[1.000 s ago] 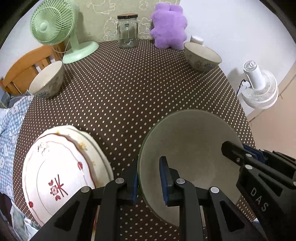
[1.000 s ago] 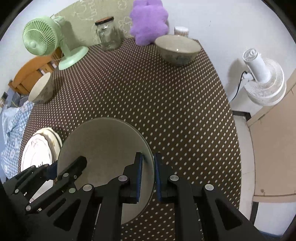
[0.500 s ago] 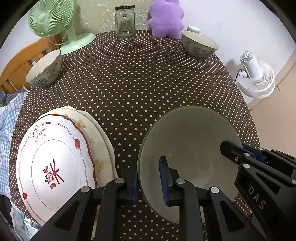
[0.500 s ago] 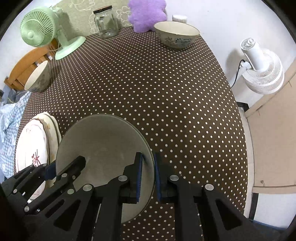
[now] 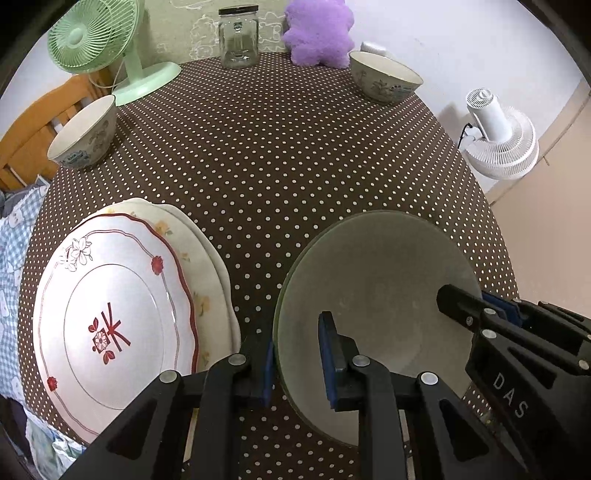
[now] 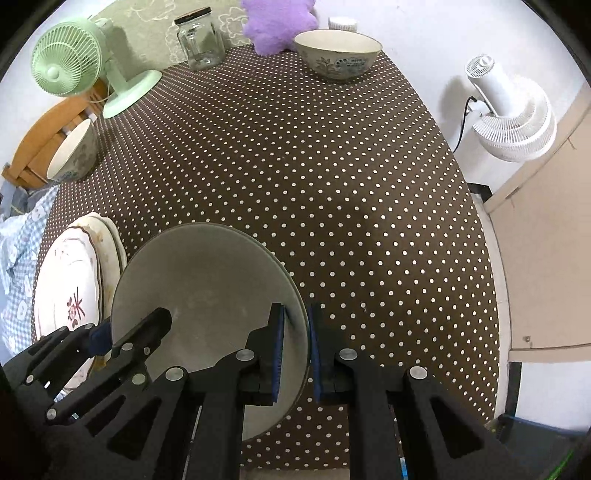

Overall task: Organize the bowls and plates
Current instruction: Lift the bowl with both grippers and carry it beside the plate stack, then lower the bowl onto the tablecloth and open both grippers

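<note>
A large grey-green bowl (image 5: pixel 380 280) is held between both grippers above the near part of the table; it also shows in the right wrist view (image 6: pixel 207 288). My left gripper (image 5: pixel 295 354) is shut on its left rim. My right gripper (image 6: pixel 295 347) is shut on its right rim and shows in the left wrist view (image 5: pixel 480 310). A stack of white plates (image 5: pixel 122 306) with red trim lies to the left of the bowl, seen too in the right wrist view (image 6: pixel 74 288). One patterned bowl (image 5: pixel 83 138) stands at the far left, another (image 5: pixel 384 77) at the far right.
The round table (image 5: pixel 280 155) has a brown dotted cloth. At the back stand a green fan (image 5: pixel 96 40), a glass jar (image 5: pixel 238 35) and a purple plush toy (image 5: pixel 317 31). A white fan (image 5: pixel 498 140) sits on the floor right. A wooden chair (image 5: pixel 33 118) is left.
Both grippers have risen and drawn back with the grey-green bowl, so more of the table and plates shows. The grip on both rims is the same.
</note>
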The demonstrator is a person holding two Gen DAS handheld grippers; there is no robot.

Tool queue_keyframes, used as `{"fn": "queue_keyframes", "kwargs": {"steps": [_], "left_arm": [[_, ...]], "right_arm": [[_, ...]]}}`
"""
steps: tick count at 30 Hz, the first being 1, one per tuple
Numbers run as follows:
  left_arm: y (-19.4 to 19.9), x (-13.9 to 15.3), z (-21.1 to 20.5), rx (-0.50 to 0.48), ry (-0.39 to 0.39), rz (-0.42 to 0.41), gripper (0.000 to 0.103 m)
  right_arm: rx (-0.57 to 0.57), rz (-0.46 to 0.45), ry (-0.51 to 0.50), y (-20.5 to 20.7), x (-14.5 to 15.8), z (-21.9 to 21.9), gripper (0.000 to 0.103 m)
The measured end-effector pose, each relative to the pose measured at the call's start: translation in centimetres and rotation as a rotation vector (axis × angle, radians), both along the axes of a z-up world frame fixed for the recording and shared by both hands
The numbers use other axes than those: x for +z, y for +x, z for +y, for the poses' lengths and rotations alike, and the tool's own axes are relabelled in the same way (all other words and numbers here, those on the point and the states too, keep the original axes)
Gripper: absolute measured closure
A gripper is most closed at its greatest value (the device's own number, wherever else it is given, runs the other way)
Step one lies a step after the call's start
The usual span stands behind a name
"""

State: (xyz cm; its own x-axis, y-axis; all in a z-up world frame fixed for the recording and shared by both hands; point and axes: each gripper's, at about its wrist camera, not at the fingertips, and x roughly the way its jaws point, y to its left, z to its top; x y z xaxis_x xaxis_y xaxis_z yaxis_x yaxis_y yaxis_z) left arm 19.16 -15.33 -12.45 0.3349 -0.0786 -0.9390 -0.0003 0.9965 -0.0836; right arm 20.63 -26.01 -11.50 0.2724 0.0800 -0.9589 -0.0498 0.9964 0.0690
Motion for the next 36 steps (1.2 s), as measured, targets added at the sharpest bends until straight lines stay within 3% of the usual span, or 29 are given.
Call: {"fn": "queue_keyframes", "kwargs": {"steps": [3, 6, 8, 10, 14, 21, 36], "left_arm": [[-0.2, 0.0, -0.1, -0.018, 0.000, -0.001, 0.071], [-0.2, 0.1, -0.3, -0.032, 0.011, -0.002, 0.065], [-0.1, 0.3, -0.1, -0.035, 0.000, -0.005, 0.061], [0.0, 0.5, 0.1, -0.041, -0.002, -0.009, 0.053], [0.0, 1.1, 0.4, -0.059, -0.007, -0.031, 0.037], [0.2, 2.8, 0.9, -0.092, -0.016, -0.083, 0.025], [2.6, 6.9, -0.3, -0.078, -0.022, -0.179, 0.018]], "right_arm": [[0.002, 0.005, -0.003, 0.1, -0.1, 0.2, 0.086], [-0.007, 0.016, 0.019, 0.2, -0.1, 0.2, 0.070], [-0.010, -0.006, 0.026, 0.1, 0.3, 0.3, 0.043], [-0.010, -0.023, 0.025, 0.0, 0.8, 0.4, 0.037], [-0.020, -0.032, 0.018, 0.0, 1.3, 0.6, 0.033], [-0.047, -0.081, 0.012, -0.5, 3.4, 0.5, 0.031], [-0.019, -0.214, -0.003, 1.8, 8.3, -0.9, 0.031]]}}
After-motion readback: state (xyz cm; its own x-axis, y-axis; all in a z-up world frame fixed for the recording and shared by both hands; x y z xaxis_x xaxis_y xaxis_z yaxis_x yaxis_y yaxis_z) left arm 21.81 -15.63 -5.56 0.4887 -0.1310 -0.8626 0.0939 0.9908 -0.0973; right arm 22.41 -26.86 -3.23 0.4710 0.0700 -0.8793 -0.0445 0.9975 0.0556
